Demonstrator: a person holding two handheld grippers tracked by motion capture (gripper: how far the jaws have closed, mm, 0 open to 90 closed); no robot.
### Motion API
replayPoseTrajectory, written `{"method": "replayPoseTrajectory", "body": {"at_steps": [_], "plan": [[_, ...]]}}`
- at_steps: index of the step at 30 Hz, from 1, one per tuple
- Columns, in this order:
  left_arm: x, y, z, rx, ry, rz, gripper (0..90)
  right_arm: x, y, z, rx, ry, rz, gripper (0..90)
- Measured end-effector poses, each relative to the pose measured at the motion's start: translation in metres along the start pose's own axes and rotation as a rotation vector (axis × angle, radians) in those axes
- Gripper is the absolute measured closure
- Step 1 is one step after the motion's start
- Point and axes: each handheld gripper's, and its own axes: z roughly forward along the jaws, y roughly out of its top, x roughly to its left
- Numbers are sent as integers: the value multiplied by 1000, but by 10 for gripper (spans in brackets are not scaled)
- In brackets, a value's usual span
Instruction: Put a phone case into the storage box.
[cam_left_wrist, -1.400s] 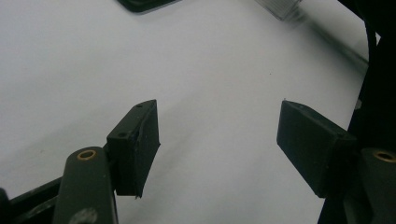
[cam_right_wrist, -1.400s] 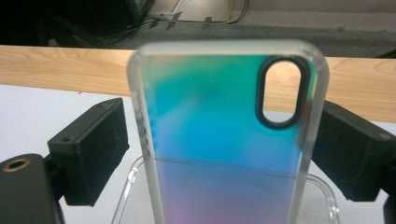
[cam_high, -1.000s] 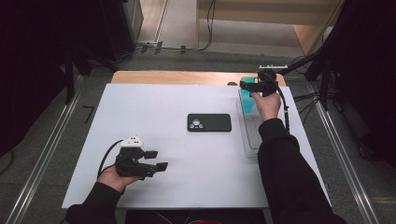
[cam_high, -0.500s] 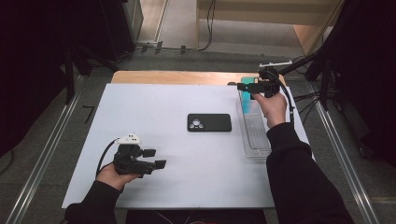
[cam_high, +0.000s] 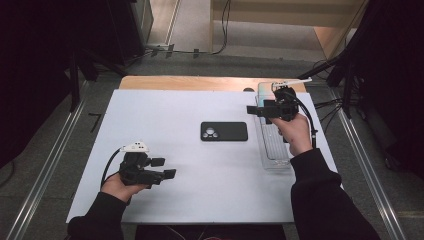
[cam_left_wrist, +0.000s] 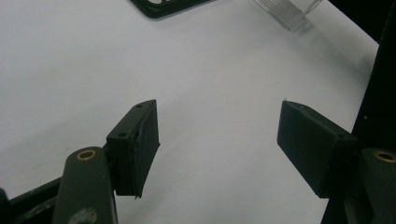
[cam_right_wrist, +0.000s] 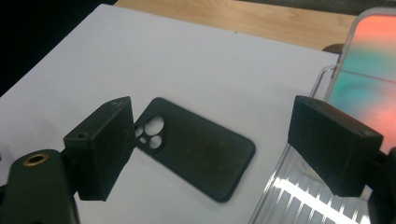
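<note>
— Where are you holding the right gripper (cam_high: 256, 110)?
— Above the clear tray (cam_high: 272, 150), jaws spread, just been closing on nothing; the black phone case (cam_high: 224, 131) is lying mid-table.
— And your left gripper (cam_high: 165, 169)?
— Resting, jaws apart, empty

A black phone case (cam_high: 224, 131) lies flat in the middle of the white tabletop (cam_high: 165, 120), its back up and the round camera cut-outs at its left end in the high view. Well to its right a clear plastic tray (cam_high: 272, 147) lies lengthwise along the tabletop's right edge. At the tray's far end rests a phone (cam_right_wrist: 373, 70) with a lit teal-and-orange screen.
</note>
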Motion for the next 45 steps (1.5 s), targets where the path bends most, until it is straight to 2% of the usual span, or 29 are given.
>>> {"method": "replayPoseTrajectory", "body": {"at_steps": [4, 6, 11, 15, 28, 37, 41, 45], "plan": [[0, 0, -1, -5, 0, 2, 301, 5, -8, -6, 13, 29, -24, 141], [1, 1, -2, -4, -3, 2, 301, 8, -11, -10, 9, 50, -41, 199], [0, 0, -2, -5, -4, 3, 301, 17, -21, -12, 24, 95, -74, 214], [0, 0, -2, -8, -5, 1, 301, 25, -28, -14, 32, 118, -122, 218], [-2, 1, -3, -5, -21, 17, 300, 44, -59, -20, 65, 218, -161, 229], [-6, 1, -2, -3, -35, 34, 301, 50, -80, -23, 97, 241, -186, 231], [-8, 1, -3, -6, -42, 38, 301, 53, -89, -25, 97, 244, -207, 231], [-10, 1, -3, -2, -43, 45, 300, 53, -102, -26, 94, 264, -204, 231]]}}
